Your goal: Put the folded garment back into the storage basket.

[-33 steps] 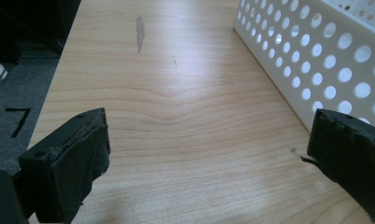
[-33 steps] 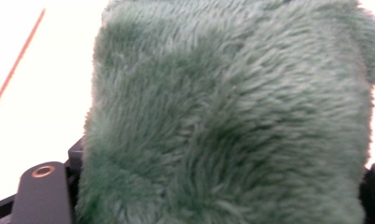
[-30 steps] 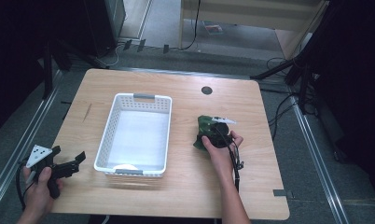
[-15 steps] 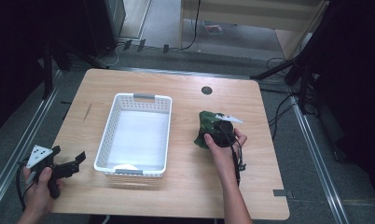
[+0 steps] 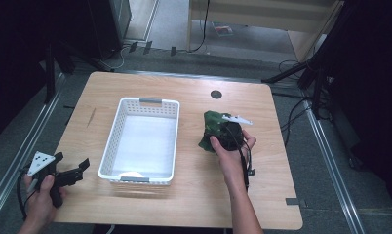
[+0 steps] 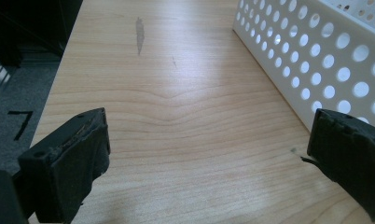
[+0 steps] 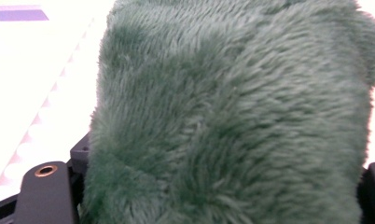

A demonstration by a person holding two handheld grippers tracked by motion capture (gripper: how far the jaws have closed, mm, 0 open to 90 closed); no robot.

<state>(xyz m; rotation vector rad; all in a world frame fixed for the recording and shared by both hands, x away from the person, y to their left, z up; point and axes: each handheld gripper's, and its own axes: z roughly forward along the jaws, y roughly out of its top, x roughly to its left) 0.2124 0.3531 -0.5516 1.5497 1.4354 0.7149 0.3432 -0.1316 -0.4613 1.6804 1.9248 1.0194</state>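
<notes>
A green plush toy (image 5: 211, 126) is right of the white basket (image 5: 112, 142), at the table's middle right. My right gripper (image 5: 219, 133) is shut on the toy, with the person's hand around the gripper just behind it. In the right gripper view the green fur (image 7: 232, 116) bulges between the two jaws and covers their tips. My left gripper (image 5: 71, 162) rests at the table's front left corner, left of the basket. Its jaws stand open with only bare wood between them (image 6: 209, 154).
The basket's perforated wall (image 6: 316, 60) stands close on the right of the left gripper. A small white object (image 5: 130, 174) lies at the basket's near end. A round cable hole (image 5: 215, 94) sits at the back of the table (image 5: 184, 204). Metal rails flank the table.
The right hand has shifted the plush toy slightly away from the person and towards the basket. The left gripper has stayed put.
</notes>
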